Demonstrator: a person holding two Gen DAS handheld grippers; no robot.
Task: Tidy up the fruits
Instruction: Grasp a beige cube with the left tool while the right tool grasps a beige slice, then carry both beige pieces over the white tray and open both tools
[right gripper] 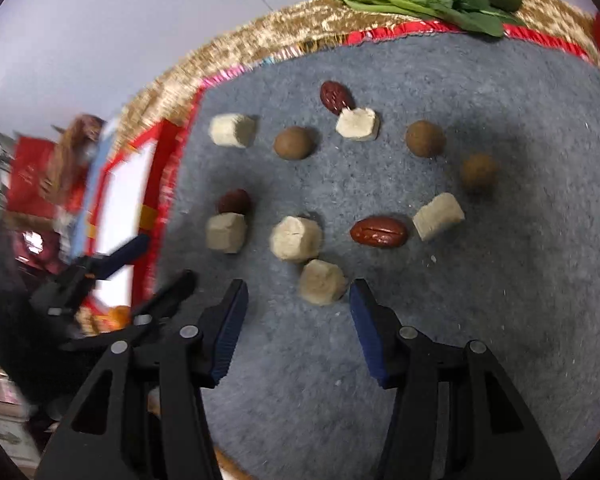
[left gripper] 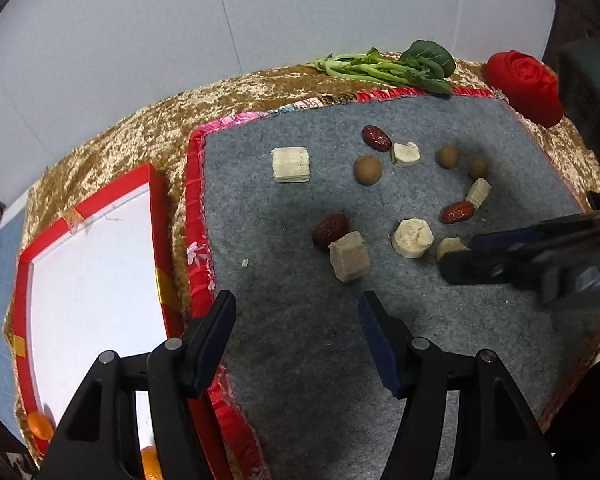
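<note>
On a grey felt mat (left gripper: 300, 340) lie several pale cut chunks, red dates and brown round fruits. My left gripper (left gripper: 296, 304) hovers open over the mat's near left part, empty. A dark date (left gripper: 330, 230) and a pale chunk (left gripper: 350, 256) lie just ahead of it. My right gripper (right gripper: 298, 292) is open and low over the mat. The nearest pale chunk (right gripper: 323, 282) sits between its fingertips, close to the right finger. Beyond lie another chunk (right gripper: 296, 238) and a glossy date (right gripper: 378, 232). In the left wrist view the right gripper (left gripper: 460, 254) enters from the right.
A red-rimmed white tray (left gripper: 96, 272) lies left of the mat, with orange fruit (left gripper: 40, 426) at its near corner. Leafy greens (left gripper: 396, 68) and a red cloth rose (left gripper: 524, 84) lie at the far edge on a gold cloth (left gripper: 140, 136). The left gripper (right gripper: 164, 260) appears blurred.
</note>
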